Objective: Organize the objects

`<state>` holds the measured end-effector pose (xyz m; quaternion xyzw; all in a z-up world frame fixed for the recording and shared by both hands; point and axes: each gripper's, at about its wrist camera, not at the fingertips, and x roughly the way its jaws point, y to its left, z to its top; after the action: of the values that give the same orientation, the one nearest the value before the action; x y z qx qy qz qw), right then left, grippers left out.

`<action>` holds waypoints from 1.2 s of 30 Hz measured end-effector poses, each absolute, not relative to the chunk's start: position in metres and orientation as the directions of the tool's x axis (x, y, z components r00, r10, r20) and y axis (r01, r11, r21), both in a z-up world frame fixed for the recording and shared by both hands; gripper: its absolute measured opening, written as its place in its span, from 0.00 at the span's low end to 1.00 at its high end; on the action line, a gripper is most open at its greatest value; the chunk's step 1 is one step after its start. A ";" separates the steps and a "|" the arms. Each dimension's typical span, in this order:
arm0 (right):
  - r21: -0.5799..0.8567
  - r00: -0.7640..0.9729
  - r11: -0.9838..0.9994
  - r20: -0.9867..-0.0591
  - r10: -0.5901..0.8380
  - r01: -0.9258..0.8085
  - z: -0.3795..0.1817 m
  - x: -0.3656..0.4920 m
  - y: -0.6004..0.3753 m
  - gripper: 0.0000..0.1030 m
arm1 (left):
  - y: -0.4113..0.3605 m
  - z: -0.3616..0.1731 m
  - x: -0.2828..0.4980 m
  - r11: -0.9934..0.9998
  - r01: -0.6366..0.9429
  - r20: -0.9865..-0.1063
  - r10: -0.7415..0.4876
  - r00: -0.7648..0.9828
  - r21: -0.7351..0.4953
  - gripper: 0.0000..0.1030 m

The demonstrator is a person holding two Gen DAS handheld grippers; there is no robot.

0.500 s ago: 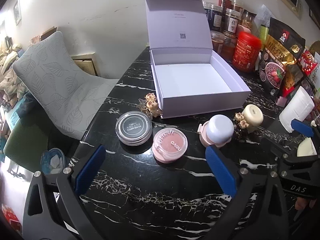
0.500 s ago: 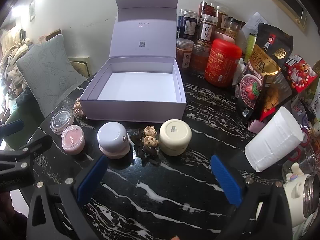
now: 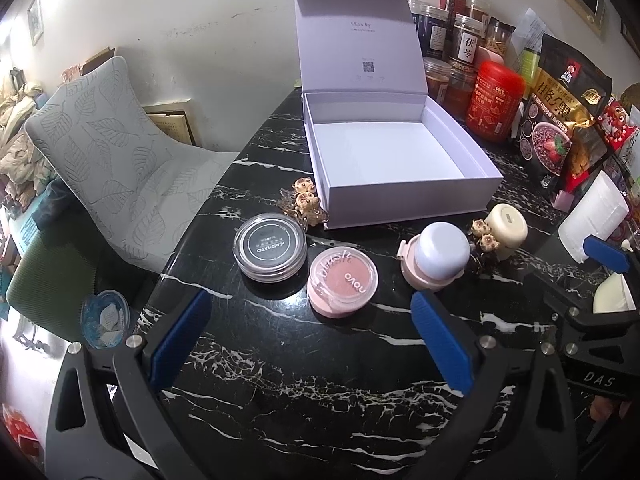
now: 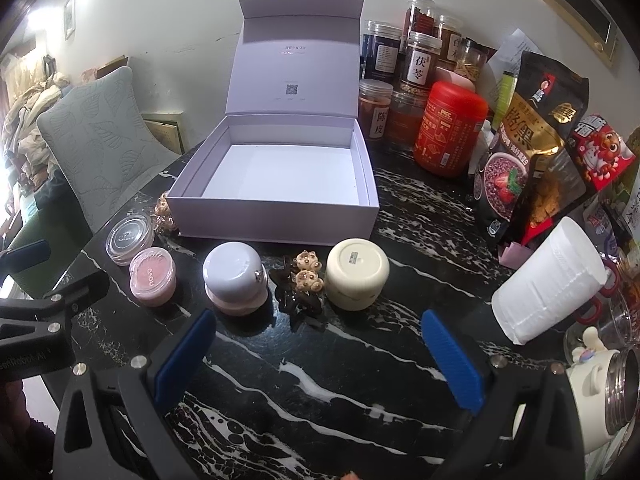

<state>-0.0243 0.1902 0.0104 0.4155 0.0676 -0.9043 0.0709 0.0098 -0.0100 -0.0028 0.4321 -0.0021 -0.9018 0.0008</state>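
An empty white box (image 3: 404,196) (image 4: 276,216) with its lid raised stands on the black marble table (image 3: 320,392). In front of it lie a black-lidded jar (image 3: 271,246) (image 4: 130,240), a pink blush jar (image 3: 343,285) (image 4: 153,277), a lavender-capped pink jar (image 3: 438,256) (image 4: 234,277), a cream jar (image 3: 506,229) (image 4: 357,279) and two bear hair clips (image 3: 304,204) (image 4: 306,276). My left gripper (image 3: 310,340) hovers open just short of the blush jar. My right gripper (image 4: 318,356) hovers open short of the clip and cream jar. Nothing is between either pair of fingers.
Jars, a red canister (image 4: 450,130) and snack bags (image 4: 528,160) crowd the back right. A white paper roll (image 4: 548,284) lies at the right, with a cup and steel mug (image 4: 624,392) beside it. A grey chair (image 3: 116,168) stands off the table's left edge.
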 end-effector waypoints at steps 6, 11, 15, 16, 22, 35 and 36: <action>-0.061 -0.648 -0.981 -0.758 -0.075 0.185 0.011 -0.022 0.190 1.00 | -0.008 -0.002 0.014 -1.000 -0.004 -0.772 -0.001 -0.636 0.004 0.98; -0.060 -0.648 -0.981 -0.758 -0.075 0.184 0.011 -0.022 0.190 1.00 | -0.005 0.000 0.016 -1.000 -0.008 -0.766 -0.006 -0.642 0.014 0.98; -0.059 -0.649 -0.981 -0.757 -0.075 0.183 0.011 -0.020 0.190 1.00 | -0.006 0.001 0.017 -1.000 -0.007 -0.766 -0.004 -0.642 0.010 0.98; -0.059 -0.650 -0.981 -0.756 -0.076 0.183 0.011 -0.020 0.190 1.00 | -0.007 0.001 0.018 -1.000 -0.005 -0.768 -0.004 -0.641 0.010 0.98; -0.056 -0.649 -0.981 -0.756 -0.081 0.188 0.011 -0.018 0.191 1.00 | -0.007 0.001 0.018 -1.000 -0.004 -0.769 -0.003 -0.640 0.007 0.98; -0.055 -0.653 -0.981 -0.753 -0.083 0.188 0.013 -0.018 0.191 1.00 | -0.007 0.001 0.018 -1.000 -0.003 -0.769 -0.003 -0.639 0.006 0.98; -0.055 -0.653 -0.980 -0.752 -0.083 0.189 0.013 -0.018 0.191 1.00 | -0.007 0.002 0.018 -1.000 -0.003 -0.769 -0.003 -0.639 0.006 0.98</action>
<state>-0.0178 0.1907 0.0131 0.4095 0.0644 -0.9070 0.0749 0.0183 -0.0071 0.0015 0.4247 -0.0033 -0.9053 0.0000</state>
